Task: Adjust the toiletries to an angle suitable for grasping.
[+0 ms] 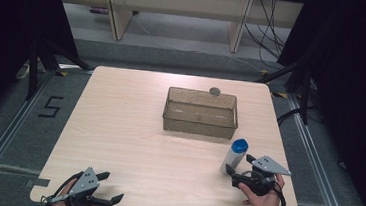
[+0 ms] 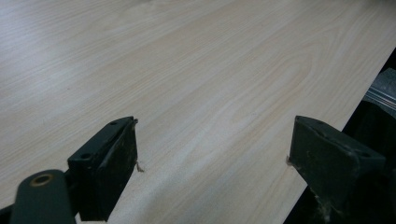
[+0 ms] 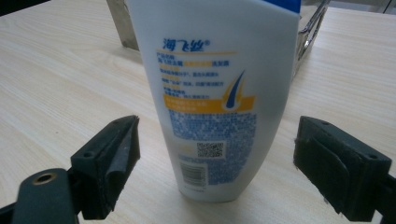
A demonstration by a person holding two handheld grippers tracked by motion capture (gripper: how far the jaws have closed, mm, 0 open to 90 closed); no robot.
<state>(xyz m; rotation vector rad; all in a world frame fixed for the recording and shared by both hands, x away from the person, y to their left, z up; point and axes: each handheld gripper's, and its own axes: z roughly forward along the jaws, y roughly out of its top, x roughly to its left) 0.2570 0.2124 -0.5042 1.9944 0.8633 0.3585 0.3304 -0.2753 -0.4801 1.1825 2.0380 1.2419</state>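
**Right tongs line up on the shampoo bottle**

The right tongs (image 1: 243, 171) stand wide, jaws either side of the shampoo bottle (image 3: 212, 98) but not touching it. The bottle stands upright on the worktop (image 1: 133, 129) near its right front, blue cap (image 1: 239, 145) on top, just in front of the clear tub (image 1: 200, 112). It looks like smooth, glossy plastic, so likely slippery and a little squashy; I'd pinch across the flat, labelled midsection, low enough to stop it tipping. How full it is, I can't tell. The tub looks empty, with a small round grey thing (image 1: 215, 91) at its far rim. The left tongs (image 2: 212, 168) hang wide over bare wood.
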